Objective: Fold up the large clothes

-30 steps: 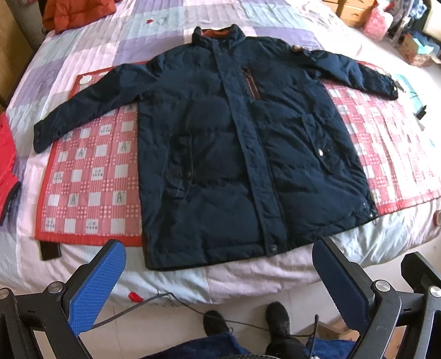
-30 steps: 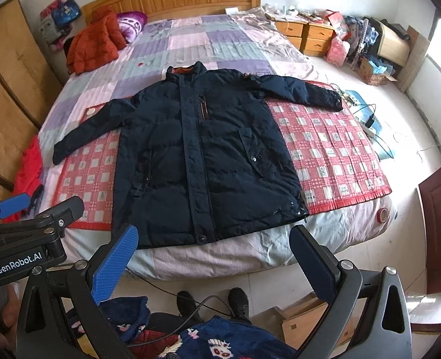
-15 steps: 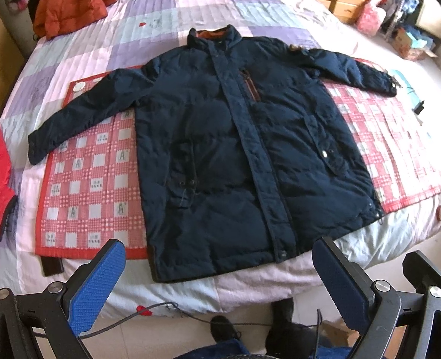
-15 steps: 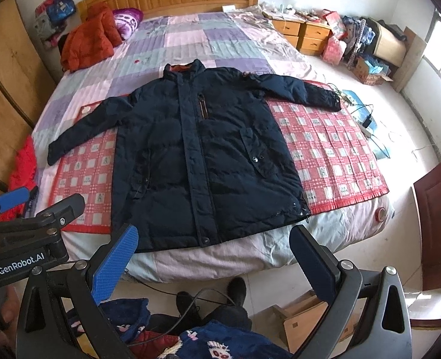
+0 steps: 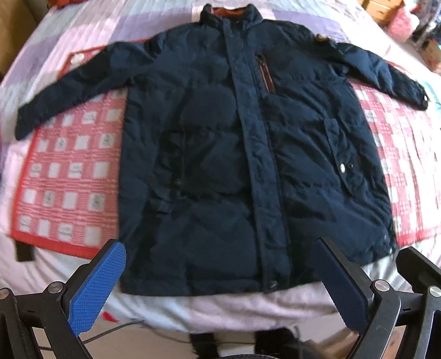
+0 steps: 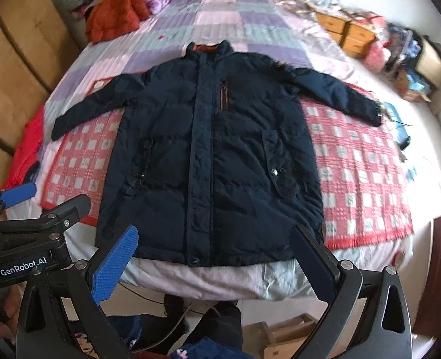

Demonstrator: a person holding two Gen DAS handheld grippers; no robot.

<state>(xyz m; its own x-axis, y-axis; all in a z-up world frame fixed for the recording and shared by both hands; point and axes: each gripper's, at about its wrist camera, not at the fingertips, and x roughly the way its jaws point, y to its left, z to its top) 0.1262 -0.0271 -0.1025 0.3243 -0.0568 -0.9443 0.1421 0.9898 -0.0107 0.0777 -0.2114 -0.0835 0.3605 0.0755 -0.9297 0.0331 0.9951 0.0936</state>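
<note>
Both grippers hover released over the foot of the bed (image 6: 220, 284): the left gripper (image 5: 217, 287) and the right gripper (image 6: 211, 266) hold nothing. One navy padded jacket (image 6: 208, 161) lies face up, sleeves spread, on a red checked mat (image 6: 358, 173).

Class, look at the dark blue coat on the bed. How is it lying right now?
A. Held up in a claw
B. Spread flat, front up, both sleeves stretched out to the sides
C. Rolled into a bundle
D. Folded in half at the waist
B: the dark blue coat lies flat on the bed, front placket up, sleeves stretched out; both claws are open and clear of it.
</note>
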